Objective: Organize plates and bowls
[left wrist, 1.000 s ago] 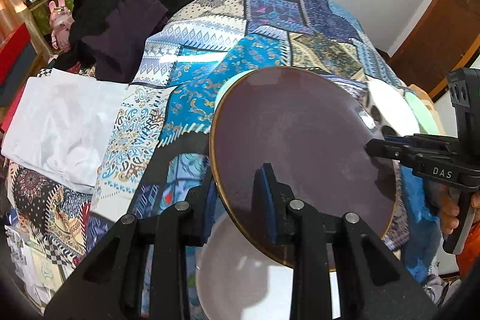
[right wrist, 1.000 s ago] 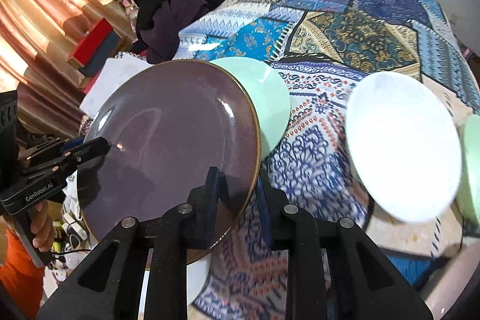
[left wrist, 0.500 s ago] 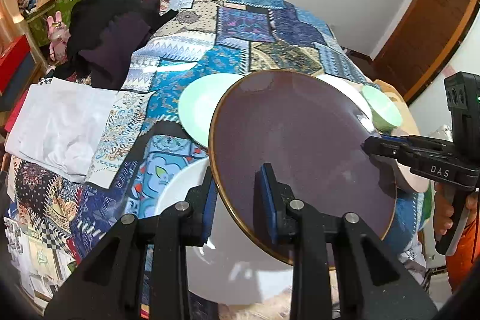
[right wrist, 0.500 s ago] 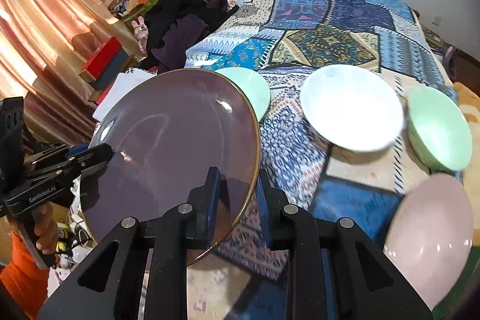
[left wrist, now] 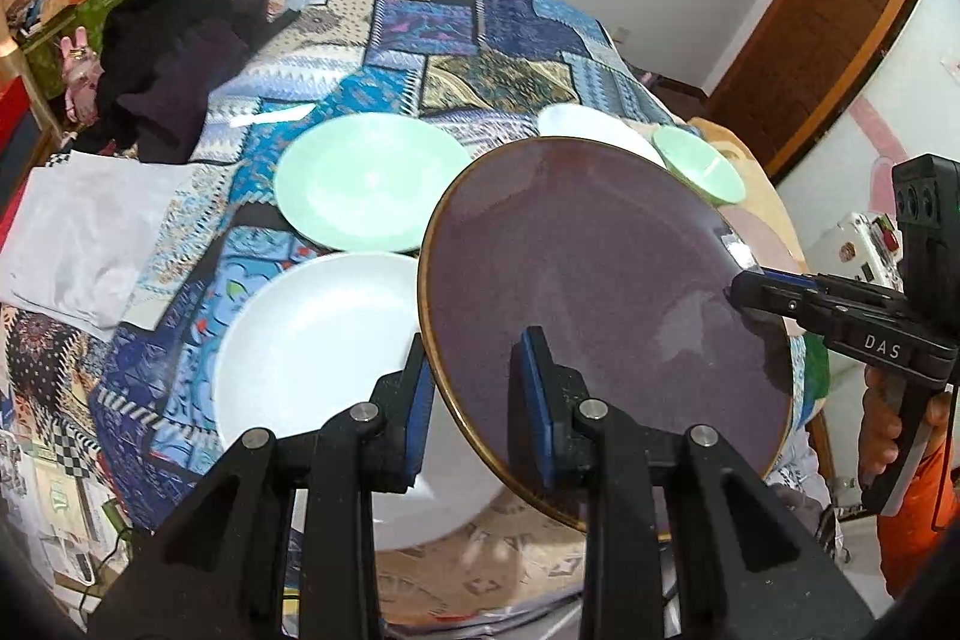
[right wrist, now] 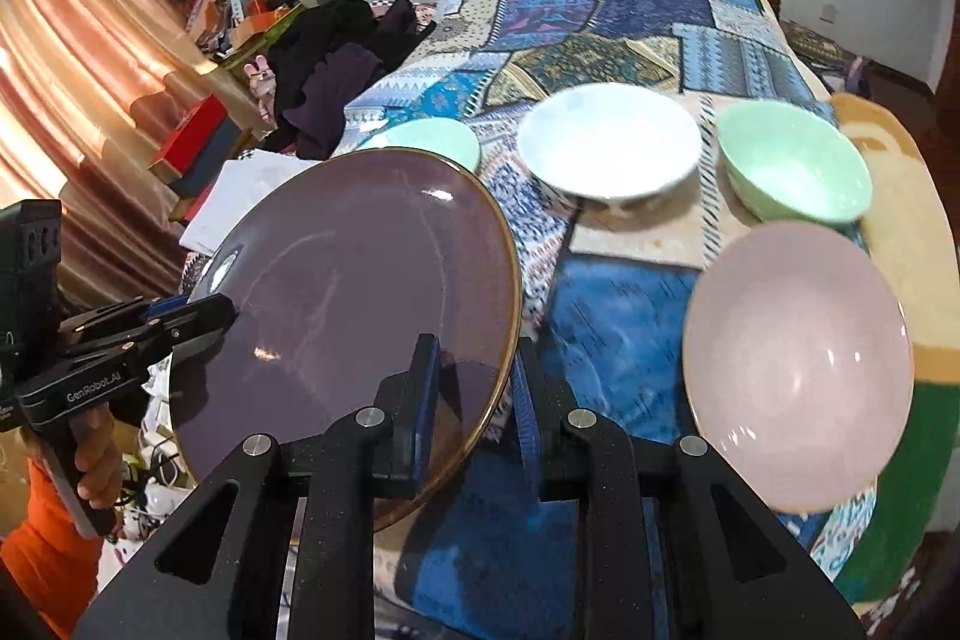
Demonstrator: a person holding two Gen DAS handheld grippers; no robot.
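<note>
Both grippers hold one large dark purple plate (left wrist: pixel 600 292) with a gold rim, lifted above the bed. My left gripper (left wrist: pixel 474 400) is shut on its near-left rim. My right gripper (right wrist: pixel 474 400) is shut on its opposite rim; the plate also shows in the right wrist view (right wrist: pixel 348 292). On the patchwork bedspread (left wrist: pixel 456 10) lie a white plate (left wrist: pixel 312 358), a mint green plate (left wrist: pixel 366 184), a white bowl (right wrist: pixel 606 148), a mint green bowl (right wrist: pixel 792 166) and a pink bowl (right wrist: pixel 792 376).
A pile of dark clothes (left wrist: pixel 174 52) and a folded white cloth (left wrist: pixel 78 232) lie on the bed's left side. Cluttered shelves (right wrist: pixel 240 10) and a curtain (right wrist: pixel 78 70) stand beyond. A wooden door (left wrist: pixel 822 22) is at the right.
The purple plate has been lifted up and back by both grippers. The white plate, green plate and the bowls have come into view below it.
</note>
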